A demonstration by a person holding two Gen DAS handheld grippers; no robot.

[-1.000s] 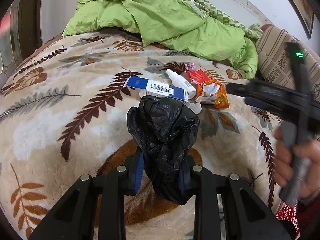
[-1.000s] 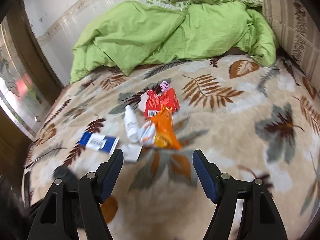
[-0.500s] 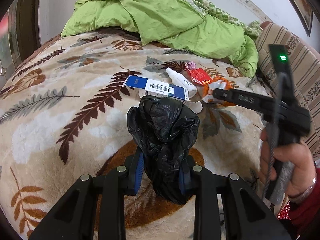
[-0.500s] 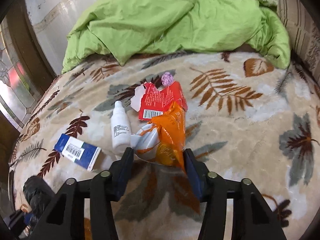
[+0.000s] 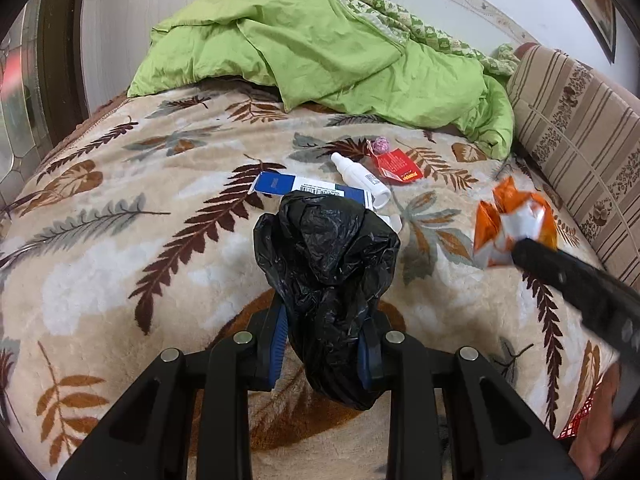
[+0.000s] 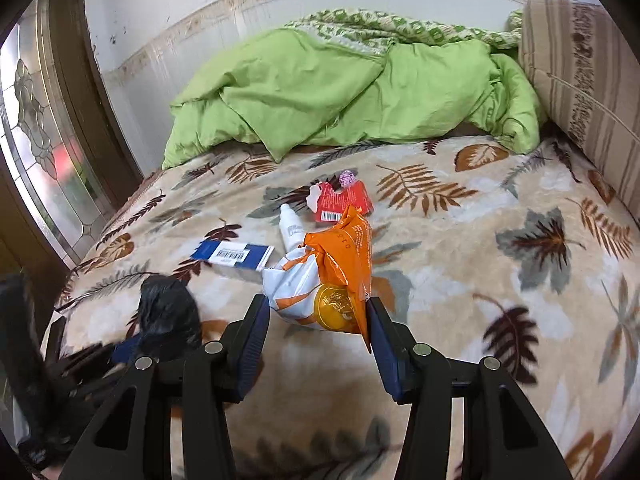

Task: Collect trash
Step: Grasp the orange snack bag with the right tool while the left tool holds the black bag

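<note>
My left gripper (image 5: pixel 323 350) is shut on a crumpled black trash bag (image 5: pixel 328 264), which stands up between its blue pads over the bed. My right gripper (image 6: pixel 318 328) is shut on an orange and white snack wrapper (image 6: pixel 328 276), lifted off the blanket; in the left wrist view that wrapper (image 5: pixel 514 226) hangs at the right on the gripper's black tip. On the blanket lie a blue and white box (image 5: pixel 312 191), a white bottle (image 5: pixel 362 178), a red packet (image 5: pixel 396 168) and a small pink ball (image 5: pixel 380 145).
A leaf-patterned blanket (image 5: pixel 120 240) covers the bed. A green duvet (image 5: pixel 320 52) is heaped at the far end. A striped cushion (image 5: pixel 576 140) lines the right side. A door with patterned glass (image 6: pixel 36 152) stands on the left. A person's hand (image 5: pixel 596 436) shows at lower right.
My right gripper reached the orange wrapper, closed on it, then lifted it away from the bottle and red packet toward the right. My left gripper kept still with the black bag.
</note>
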